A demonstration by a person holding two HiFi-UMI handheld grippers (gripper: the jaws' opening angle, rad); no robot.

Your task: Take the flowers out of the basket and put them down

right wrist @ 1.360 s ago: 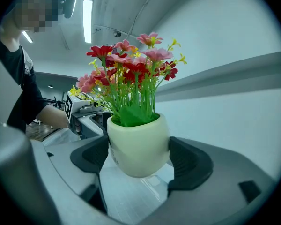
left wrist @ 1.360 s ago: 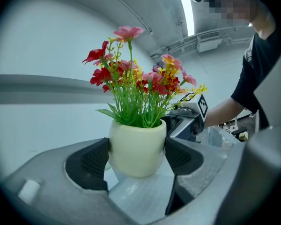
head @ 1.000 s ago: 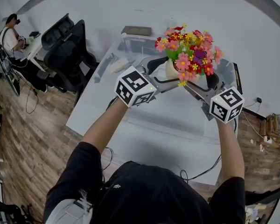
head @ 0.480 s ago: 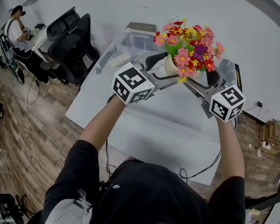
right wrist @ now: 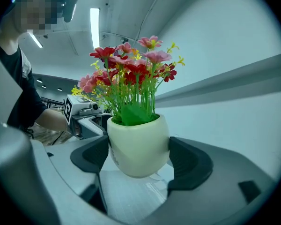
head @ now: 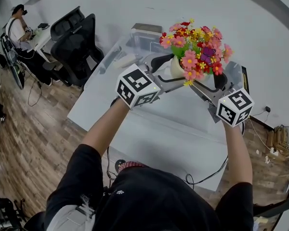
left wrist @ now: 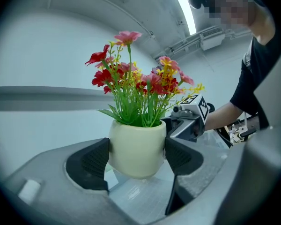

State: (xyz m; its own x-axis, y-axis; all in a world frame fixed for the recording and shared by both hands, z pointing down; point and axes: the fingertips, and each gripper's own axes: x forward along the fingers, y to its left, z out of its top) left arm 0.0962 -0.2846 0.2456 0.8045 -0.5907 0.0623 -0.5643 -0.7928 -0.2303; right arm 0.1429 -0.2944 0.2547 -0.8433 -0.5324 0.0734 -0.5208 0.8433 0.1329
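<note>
Barely shifted since a second ago. Held the flowers (head: pixel 195 44) in their pot (left wrist: pixel 137 146) aloft over the tabletop (head: pixel 149 134), with left tongs (left wrist: pixel 137 161) and right tongs (right wrist: pixel 139 157) both clamped on its sides. Already lifted out; only needed setting down. Saw no basket. Kept well apart from dark box (head: pixel 147 29) and office chairs (head: pixel 74 42); found nothing in the way.

The flower pot (head: pixel 176 69) is held above the desk (head: pixel 149 124), between the left tool (left wrist: pixel 137 159) and the right tool (right wrist: pixel 138 157); chairs (head: pixel 72 42) are set left of the desk.

There is one flower pot (head: pixel 177 69), two tongs (left wrist: pixel 136 156) (right wrist: pixel 138 156), two black chairs (head: pixel 67 19) (head: pixel 81 46), one table (head: pixel 149 126), one seated person (head: pixel 14 27).
</note>
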